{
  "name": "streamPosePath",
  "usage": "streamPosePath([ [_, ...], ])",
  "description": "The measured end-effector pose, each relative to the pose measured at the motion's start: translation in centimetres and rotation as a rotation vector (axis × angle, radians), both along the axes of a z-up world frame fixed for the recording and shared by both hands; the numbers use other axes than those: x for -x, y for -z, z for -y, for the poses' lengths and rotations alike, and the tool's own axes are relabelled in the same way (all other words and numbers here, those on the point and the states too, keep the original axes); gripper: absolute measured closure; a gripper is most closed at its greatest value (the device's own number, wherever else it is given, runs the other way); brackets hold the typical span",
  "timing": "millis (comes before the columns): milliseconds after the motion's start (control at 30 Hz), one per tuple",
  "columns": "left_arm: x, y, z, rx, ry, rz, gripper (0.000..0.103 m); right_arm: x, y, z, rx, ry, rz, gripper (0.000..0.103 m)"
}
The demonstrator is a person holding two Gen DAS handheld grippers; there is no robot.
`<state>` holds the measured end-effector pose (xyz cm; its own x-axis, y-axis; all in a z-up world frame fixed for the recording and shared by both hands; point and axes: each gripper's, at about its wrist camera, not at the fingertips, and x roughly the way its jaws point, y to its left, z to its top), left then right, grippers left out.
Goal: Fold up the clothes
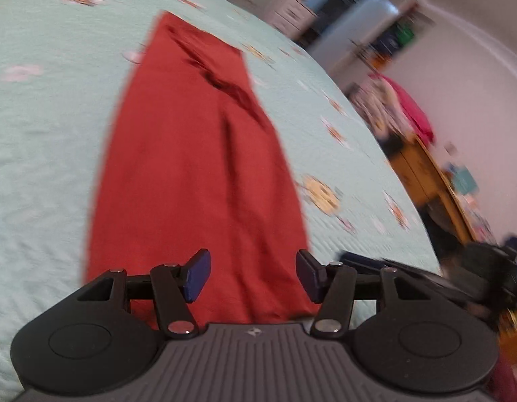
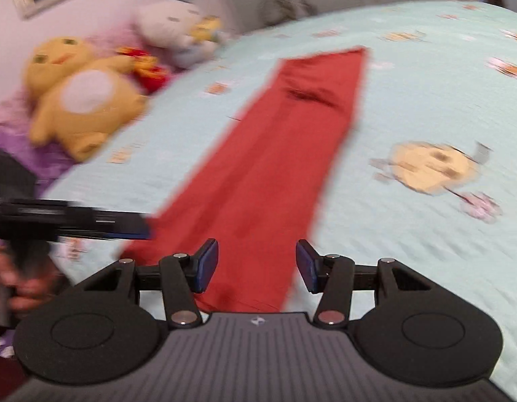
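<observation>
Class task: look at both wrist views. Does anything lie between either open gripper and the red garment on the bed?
Nothing visible does. The red garment lies flat on the bed cover, directly ahead of the left gripper and the right gripper, both open and empty. The plush toys sit off aside.

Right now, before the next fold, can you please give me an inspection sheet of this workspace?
Surface: bed with a pale green bedspread printed with small cartoon figures.
Job's things: one red garment, laid out in a long narrow strip running away from both cameras, with a dark crease near its far end.
Clutter: yellow plush toy and white plush toy at the bed's edge.
Grippers: left tongs open, nothing between the pads; right tongs open, nothing gripped; both sit over the near end of the garment.
Cables: nothing seen.
Surroundings: wooden furniture and white walls, blurred.
</observation>
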<state>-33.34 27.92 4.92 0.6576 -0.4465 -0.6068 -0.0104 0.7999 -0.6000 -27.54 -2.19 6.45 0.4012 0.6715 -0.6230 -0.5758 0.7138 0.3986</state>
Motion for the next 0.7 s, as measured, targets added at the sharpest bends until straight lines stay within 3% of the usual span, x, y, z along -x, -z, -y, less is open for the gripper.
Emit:
streamPosePath([
  [67,-0.5,0.9,0.9,-0.021,-0.008,-0.051,0.045,-0.2,1.5,0.9,-0.002,0.032,-0.059,0.051],
  [167,-1.3,2.5,1.3,0.007,-0.022,-0.116,0.048,0.2,3.5,1.8,-0.098,0.039,-0.151,0.051],
  [333,-2.3,3.6,1.8,0.038,-0.026,-0.146,0.051,0.3,5.0,2.0,-0.199,0.053,-0.198,0.051],
  [367,-2.3,3.7,1.9,0.023,-0.028,-0.149,0.061,0.3,5.2,1.9,-0.208,0.052,-0.200,0.051],
  [400,-2.3,3.7,1.9,0.006,-0.029,-0.152,0.079,0.3,5.2,1.8,-0.208,0.048,-0.198,0.052],
  [433,-2.3,3.8,2.0,-0.012,-0.030,-0.155,0.088,0.3,5.2,1.6,-0.206,0.045,-0.195,0.052],
  [467,-2.3,3.7,1.9,-0.027,-0.027,-0.156,0.093,0.4,5.1,1.3,-0.194,0.041,-0.185,0.061],
  [500,-2.2,3.7,1.8,-0.031,-0.026,-0.153,0.100,0.6,5.0,1.0,-0.175,0.039,-0.176,0.088],
  [533,-2.1,3.6,1.8,-0.034,-0.026,-0.149,0.100,0.6,5.1,0.9,-0.144,0.042,-0.173,0.092],
  [700,-1.9,3.2,2.3,-0.091,0.003,-0.133,0.101,0.9,4.3,0.7,-0.091,0.033,-0.161,0.094],
])
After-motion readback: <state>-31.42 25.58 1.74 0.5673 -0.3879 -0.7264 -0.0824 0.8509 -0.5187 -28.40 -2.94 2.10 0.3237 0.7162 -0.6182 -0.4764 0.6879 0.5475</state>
